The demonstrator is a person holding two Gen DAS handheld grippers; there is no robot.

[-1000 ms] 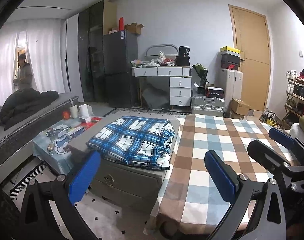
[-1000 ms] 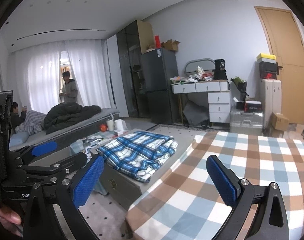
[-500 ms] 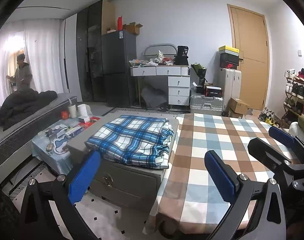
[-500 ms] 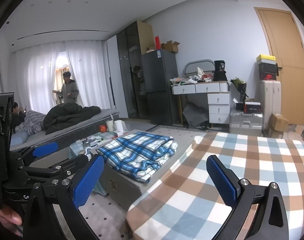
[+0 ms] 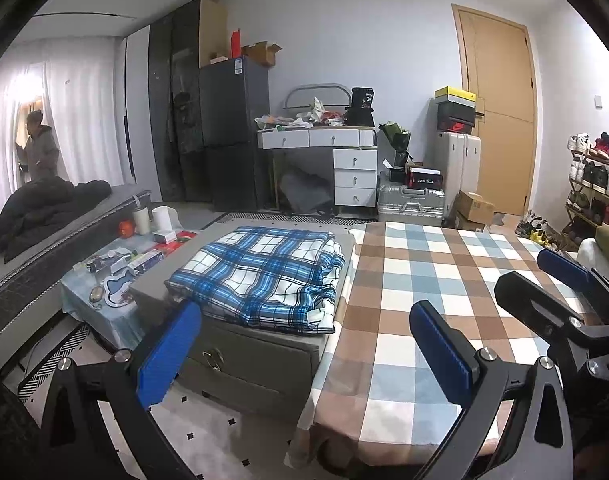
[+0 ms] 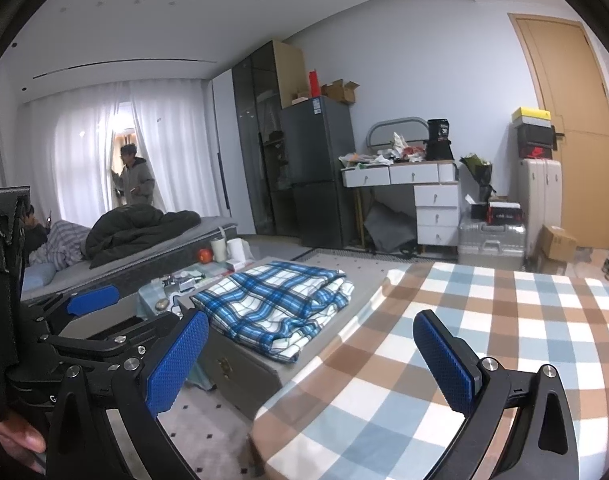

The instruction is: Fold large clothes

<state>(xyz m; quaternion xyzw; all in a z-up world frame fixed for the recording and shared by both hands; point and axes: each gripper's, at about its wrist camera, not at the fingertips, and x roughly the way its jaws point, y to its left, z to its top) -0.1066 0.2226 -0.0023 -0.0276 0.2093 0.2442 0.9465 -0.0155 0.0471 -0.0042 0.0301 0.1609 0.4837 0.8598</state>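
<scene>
Clearly soft and light, the blue-and-white plaid folded cloth (image 5: pixel 260 276) wants pinching at a corner; left gripper (image 5: pixel 304 344) and right gripper (image 6: pixel 312 360) jaws gape empty.

Blue-and-white plaid folded cloth (image 5: pixel 264 276), brown, pale-blue and white checked counter (image 5: pixel 436 280) cover, grey cabinet (image 5: pixel 248 364), blue textured fingers (image 6: pixel 176 364), tan door (image 5: pixel 496 112)
</scene>
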